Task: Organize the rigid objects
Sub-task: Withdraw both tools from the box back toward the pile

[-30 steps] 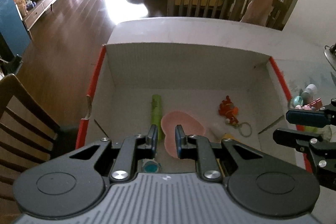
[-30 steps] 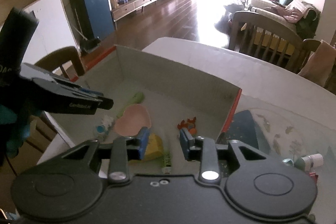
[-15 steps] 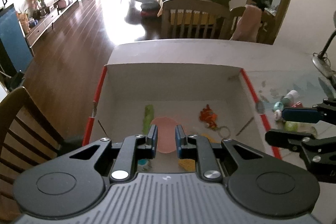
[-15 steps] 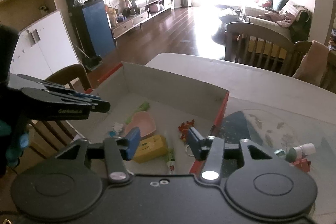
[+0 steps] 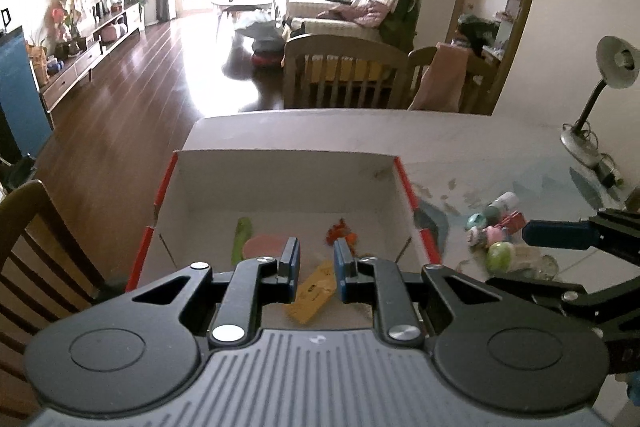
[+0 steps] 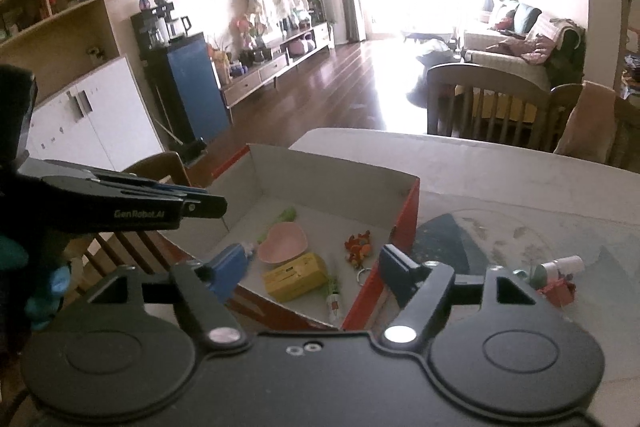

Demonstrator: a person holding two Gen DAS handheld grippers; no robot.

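Observation:
An open cardboard box [image 5: 280, 179] with red edges stands on the table. In it lie a yellow packet [image 6: 296, 275], a pink heart dish [image 6: 282, 247], a green stick [image 6: 286, 217], an orange keychain [image 6: 358, 247] and a small tube [image 6: 334, 293]. My left gripper [image 5: 316, 263] hovers above the box's near side, shut and empty. My right gripper [image 6: 312, 265] hangs over the box's near right corner, its jaws opening, with nothing between them. Several small bottles and toys [image 5: 496, 235] sit on the table right of the box.
A dark blue mat [image 6: 452, 239] lies beside the box. A desk lamp [image 5: 608, 75] stands at the table's far right. Wooden chairs [image 5: 340, 75] line the far side, and another chair [image 5: 36, 247] is at the near left. Wooden floor lies beyond.
Both grippers have drawn back and risen from the box, so more of the room shows. The right jaws have spread much wider. The left jaws stayed shut.

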